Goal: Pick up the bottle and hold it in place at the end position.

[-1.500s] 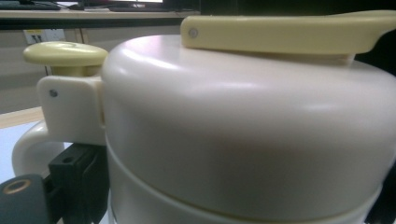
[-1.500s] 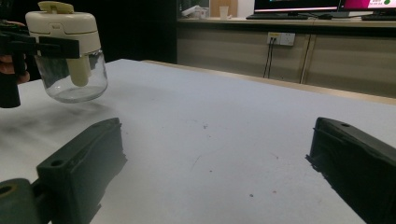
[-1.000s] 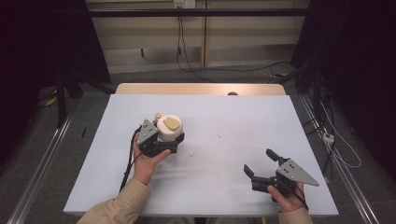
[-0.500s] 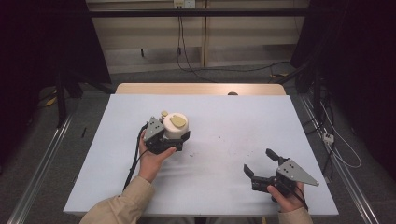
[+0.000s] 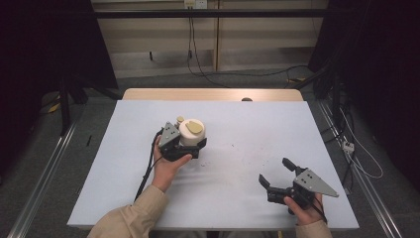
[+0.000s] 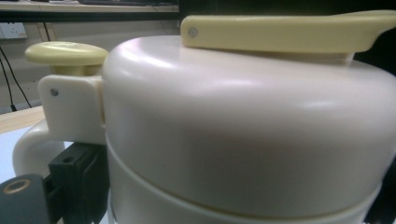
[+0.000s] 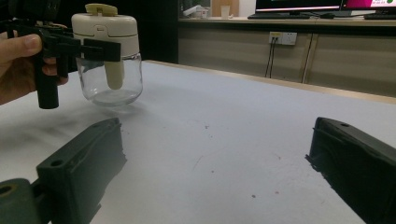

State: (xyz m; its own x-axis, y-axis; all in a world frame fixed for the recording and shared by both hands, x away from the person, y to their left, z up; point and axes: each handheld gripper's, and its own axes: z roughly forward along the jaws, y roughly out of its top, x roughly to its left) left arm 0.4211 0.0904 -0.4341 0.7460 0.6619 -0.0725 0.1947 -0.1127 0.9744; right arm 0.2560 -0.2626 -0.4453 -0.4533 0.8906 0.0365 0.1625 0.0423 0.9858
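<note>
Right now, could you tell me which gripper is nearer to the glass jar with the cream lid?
Left. The left gripper has its fingers around the jar; the right gripper rests apart, toward the table's near right.

A glass jar [image 5: 191, 135] with a cream lid, clamped in the left gripper [image 5: 184, 148], stands as the one obstacle on the white table [image 5: 257, 129], left of centre. Open surface stretches between it and the right gripper [image 5: 277, 174], whose jaws stand wide apart over bare tabletop near the front right corner. The far half and the right side of the table lie free; the left hand [image 5: 167, 166] blocks the approach from the jar's near side.
</note>
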